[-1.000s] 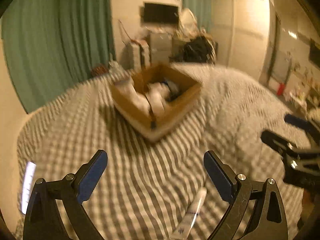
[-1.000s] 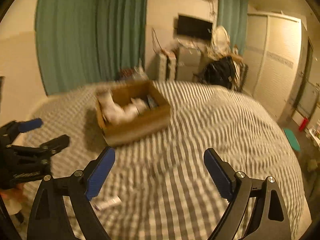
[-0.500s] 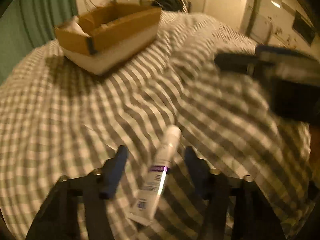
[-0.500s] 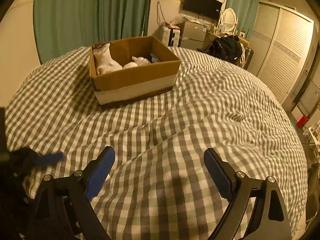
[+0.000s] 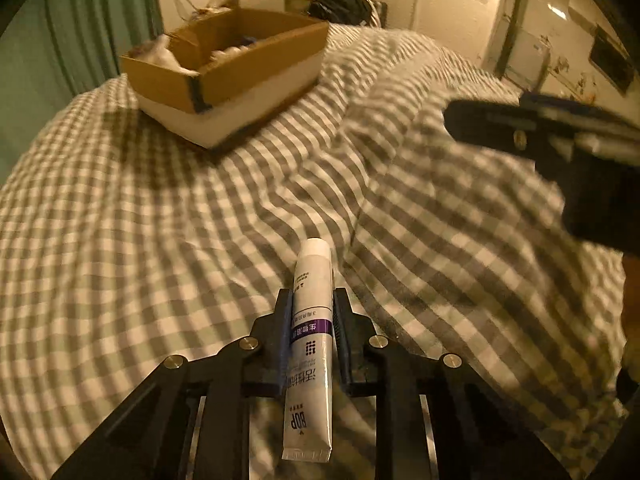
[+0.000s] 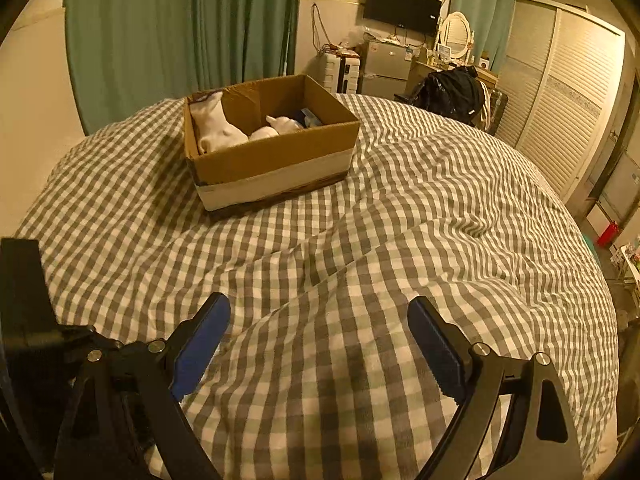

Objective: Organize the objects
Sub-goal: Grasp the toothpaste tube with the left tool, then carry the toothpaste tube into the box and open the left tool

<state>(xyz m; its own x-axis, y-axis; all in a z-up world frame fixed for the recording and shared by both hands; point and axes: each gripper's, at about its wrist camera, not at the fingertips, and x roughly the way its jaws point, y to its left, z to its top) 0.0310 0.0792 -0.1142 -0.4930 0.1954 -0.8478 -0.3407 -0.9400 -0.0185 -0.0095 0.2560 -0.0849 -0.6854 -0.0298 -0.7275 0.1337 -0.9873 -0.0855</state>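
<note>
Left wrist view, grip: While the white plastic squeeze tube with a purple band (image 5: 311, 332) lies lengthwise between the fingers, the left gripper (image 5: 311, 300) is clenched on its middle, a black finger pressed to each side.
Left wrist view, tube: cap end points far, toward the box; the flat crimped end sticks out near the camera. Whether it is lifted clear of the grey-and-white checked duvet (image 5: 120, 220) or touching it, I cannot tell.
Left wrist view, target: the open brown cardboard box with a white lower band (image 5: 240, 80) sits far and left on the duvet, well apart from the tube, with white items inside.
Left wrist view, other tool: a blurred dark shape at the right edge is the right gripper (image 5: 560, 128).
Right wrist view, grip: the right gripper's blue-padded fingers (image 6: 202, 344) stand wide apart, released, with nothing between them, above bare duvet.
Right wrist view, box: it sits far and slightly left; white soft items (image 6: 218, 128) fill its left part, a small blue thing (image 6: 310, 116) lies at the far right, and floor space seems free along the near wall.
Step in hand: judged as the tube just grasped, pick-up under way.
Next move: likely lift it off the cloth, carry it far and left over the box rim, then open the fingers above a free spot; a soft tube may slip or tilt, so the squeeze should hold steady.
</note>
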